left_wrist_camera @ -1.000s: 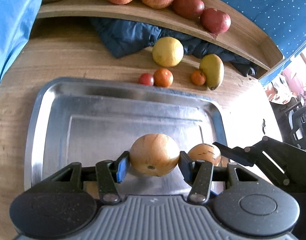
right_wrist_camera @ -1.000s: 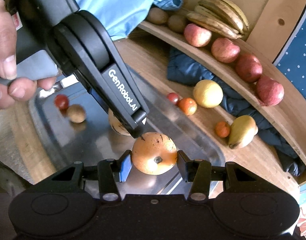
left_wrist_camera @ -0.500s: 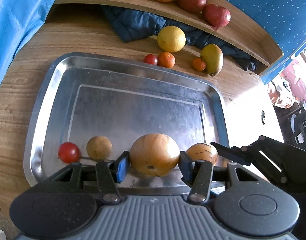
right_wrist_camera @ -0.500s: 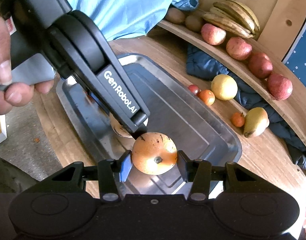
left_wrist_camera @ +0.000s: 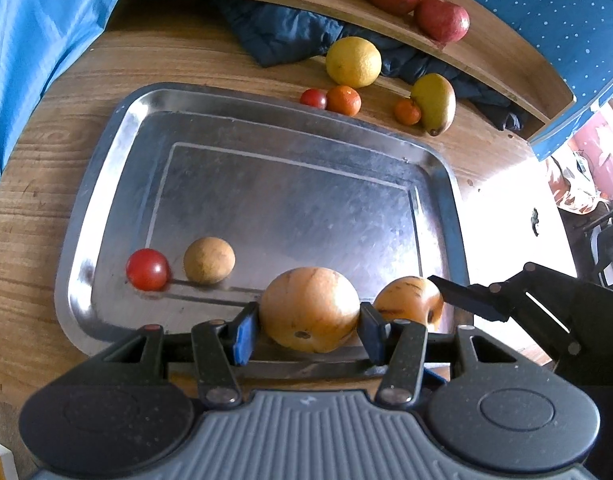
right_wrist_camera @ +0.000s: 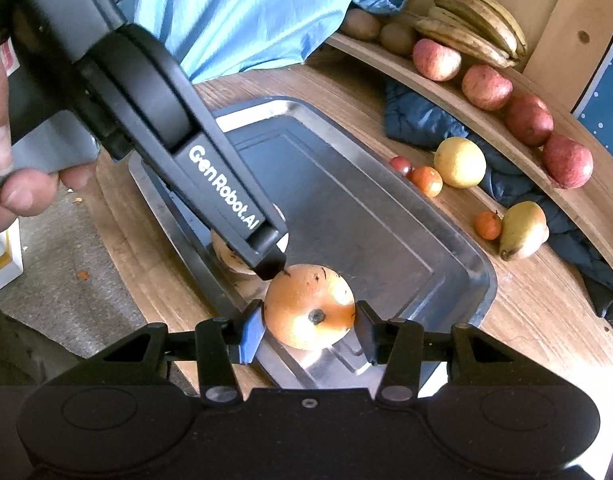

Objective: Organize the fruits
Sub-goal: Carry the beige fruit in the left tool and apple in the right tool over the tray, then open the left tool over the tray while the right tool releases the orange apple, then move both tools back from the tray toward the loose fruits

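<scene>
Blue cloth (left_wrist_camera: 38, 40) fills the upper left of the left wrist view, cut off by the frame edge. Beside it lies the wooden table (left_wrist_camera: 46, 152), carrying a steel tray (left_wrist_camera: 106, 168). Low on the left of the tray sit a red tomato (left_wrist_camera: 147, 269) and, just beside it, a small tan fruit (left_wrist_camera: 209, 260). At lower centre the left gripper (left_wrist_camera: 309, 328) has its jaws closed partway on a large orange fruit (left_wrist_camera: 309, 308), one pad on each flank; whether the fruit touches the tray floor is hidden by the jaws. Just right of it is a second orange fruit (left_wrist_camera: 408, 300), its lower part hidden, with the black tip of the right gripper (left_wrist_camera: 466, 300) against its right side.

Across the top a curved wooden shelf (left_wrist_camera: 486, 64) holds red apples (left_wrist_camera: 442, 20), the leftmost cropped. Below it lie a dark blue cloth (left_wrist_camera: 282, 36), a yellow citrus (left_wrist_camera: 353, 62), two small orange fruits and a small red one, and a pear (left_wrist_camera: 434, 102). The far right is washed out by glare.

In the right wrist view a hand (right_wrist_camera: 6, 184) at the left edge, partly out of frame, holds the left gripper's body, which hides most of the first fruit. At lower centre the right gripper's jaws grip the second orange fruit over the tray's near corner. Bananas (right_wrist_camera: 478, 28) lie on the shelf at upper right.
</scene>
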Action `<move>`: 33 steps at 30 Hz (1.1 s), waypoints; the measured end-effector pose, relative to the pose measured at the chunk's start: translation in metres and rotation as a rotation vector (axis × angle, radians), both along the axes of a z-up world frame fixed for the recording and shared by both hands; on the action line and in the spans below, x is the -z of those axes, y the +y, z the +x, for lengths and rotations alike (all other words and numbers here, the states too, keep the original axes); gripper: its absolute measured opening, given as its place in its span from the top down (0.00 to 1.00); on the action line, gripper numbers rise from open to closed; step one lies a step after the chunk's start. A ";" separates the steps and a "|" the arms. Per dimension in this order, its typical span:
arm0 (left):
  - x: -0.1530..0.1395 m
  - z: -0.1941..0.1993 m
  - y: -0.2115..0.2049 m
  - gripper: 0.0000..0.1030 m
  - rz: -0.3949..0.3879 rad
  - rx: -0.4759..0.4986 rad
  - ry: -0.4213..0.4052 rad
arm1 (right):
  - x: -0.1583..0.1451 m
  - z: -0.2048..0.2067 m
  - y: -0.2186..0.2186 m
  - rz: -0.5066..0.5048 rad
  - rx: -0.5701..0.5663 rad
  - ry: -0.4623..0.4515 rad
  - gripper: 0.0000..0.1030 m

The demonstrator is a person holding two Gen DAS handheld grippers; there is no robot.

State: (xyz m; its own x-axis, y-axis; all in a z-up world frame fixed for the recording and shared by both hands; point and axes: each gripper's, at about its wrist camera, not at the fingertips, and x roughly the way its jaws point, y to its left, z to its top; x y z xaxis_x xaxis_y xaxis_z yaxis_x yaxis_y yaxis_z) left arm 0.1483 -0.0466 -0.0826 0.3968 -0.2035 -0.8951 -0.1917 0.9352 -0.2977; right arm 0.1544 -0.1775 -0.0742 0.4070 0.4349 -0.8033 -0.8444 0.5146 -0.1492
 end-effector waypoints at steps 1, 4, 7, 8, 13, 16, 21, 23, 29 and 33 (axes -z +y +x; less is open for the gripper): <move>0.000 -0.001 0.000 0.45 0.000 -0.002 0.002 | 0.000 0.000 0.000 0.001 0.000 0.001 0.51; 0.001 -0.002 0.001 0.45 0.002 -0.004 0.008 | 0.000 0.000 -0.001 0.005 0.001 0.007 0.51; 0.000 -0.003 0.001 0.45 0.004 -0.006 0.007 | -0.001 0.000 -0.002 0.008 0.004 0.009 0.51; 0.000 -0.004 0.001 0.45 0.006 -0.007 0.007 | -0.001 0.000 -0.002 0.009 0.003 0.009 0.51; -0.002 -0.005 0.001 0.46 0.009 -0.013 0.003 | -0.001 -0.001 -0.005 0.012 0.008 0.014 0.51; -0.006 -0.008 0.002 0.40 0.005 -0.007 -0.009 | -0.001 -0.002 -0.007 0.014 0.013 0.016 0.48; -0.012 -0.017 0.008 0.29 0.025 -0.005 -0.014 | -0.005 -0.005 -0.013 0.030 0.032 0.024 0.33; -0.016 -0.021 0.011 0.22 0.033 0.004 -0.010 | -0.006 -0.006 -0.016 0.036 0.041 0.026 0.30; -0.025 -0.031 0.012 0.07 0.072 0.064 0.022 | -0.013 -0.007 -0.025 0.049 0.080 0.038 0.19; -0.025 -0.031 0.010 0.02 0.119 0.100 0.059 | -0.016 -0.007 -0.032 0.053 0.117 0.044 0.07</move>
State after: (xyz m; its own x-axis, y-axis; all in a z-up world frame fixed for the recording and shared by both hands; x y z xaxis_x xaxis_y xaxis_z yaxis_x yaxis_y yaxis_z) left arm 0.1177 -0.0366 -0.0573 0.3261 -0.1302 -0.9363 -0.1098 0.9785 -0.1743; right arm 0.1474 -0.2094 -0.0580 0.4222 0.4283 -0.7989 -0.7831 0.6163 -0.0833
